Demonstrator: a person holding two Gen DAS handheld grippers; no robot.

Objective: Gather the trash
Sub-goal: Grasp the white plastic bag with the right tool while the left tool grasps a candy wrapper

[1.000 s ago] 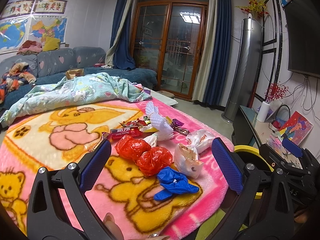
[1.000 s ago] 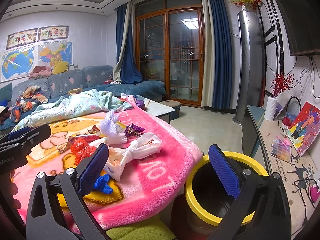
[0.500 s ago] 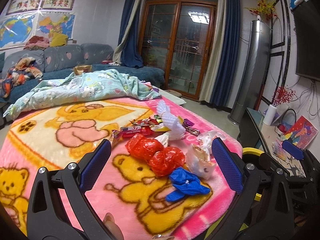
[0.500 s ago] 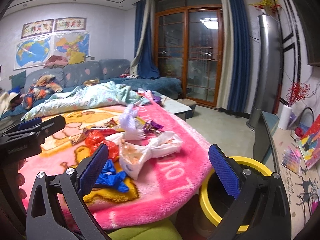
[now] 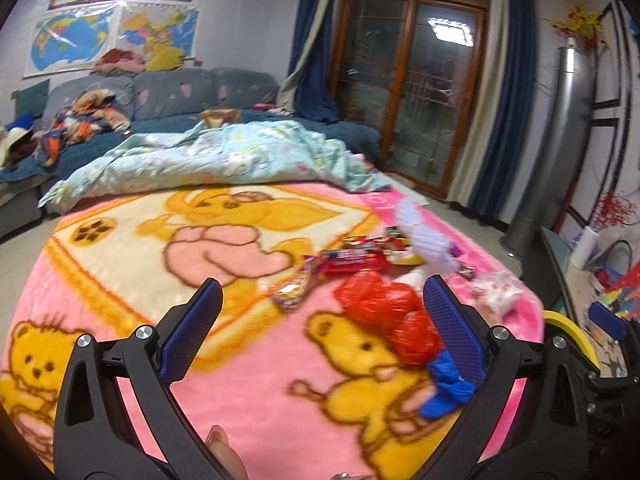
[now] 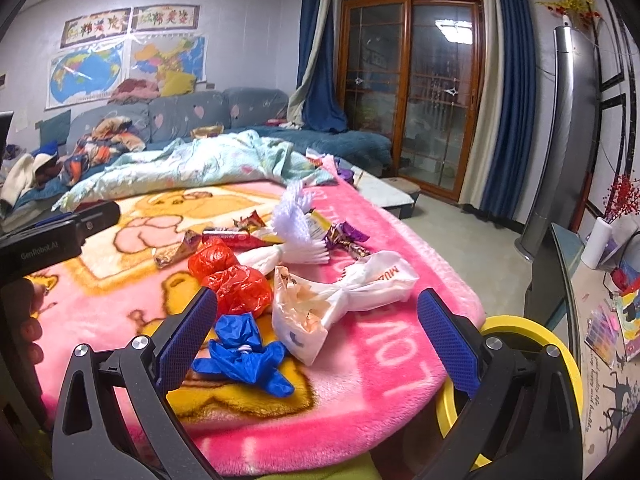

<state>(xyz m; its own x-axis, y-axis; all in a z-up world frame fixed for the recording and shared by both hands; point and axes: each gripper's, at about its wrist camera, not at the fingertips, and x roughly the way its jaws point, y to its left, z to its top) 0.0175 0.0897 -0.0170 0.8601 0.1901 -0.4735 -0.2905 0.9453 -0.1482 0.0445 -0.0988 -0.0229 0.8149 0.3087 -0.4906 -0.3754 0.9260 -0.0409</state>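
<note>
Both grippers, left [image 5: 320, 320] and right [image 6: 316, 326], gape empty over the blanket [image 6: 380, 360]; trash bags [image 6: 236, 284] lie just ahead.

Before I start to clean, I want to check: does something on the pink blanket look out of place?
Yes. Litter lies scattered on the pink blanket: a red bag, a blue bag, a white bag and candy wrappers. The yellow bin stands beside the blanket.

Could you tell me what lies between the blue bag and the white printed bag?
In the right wrist view, only bare pink blanket separates the blue bag from the white printed bag.
</note>
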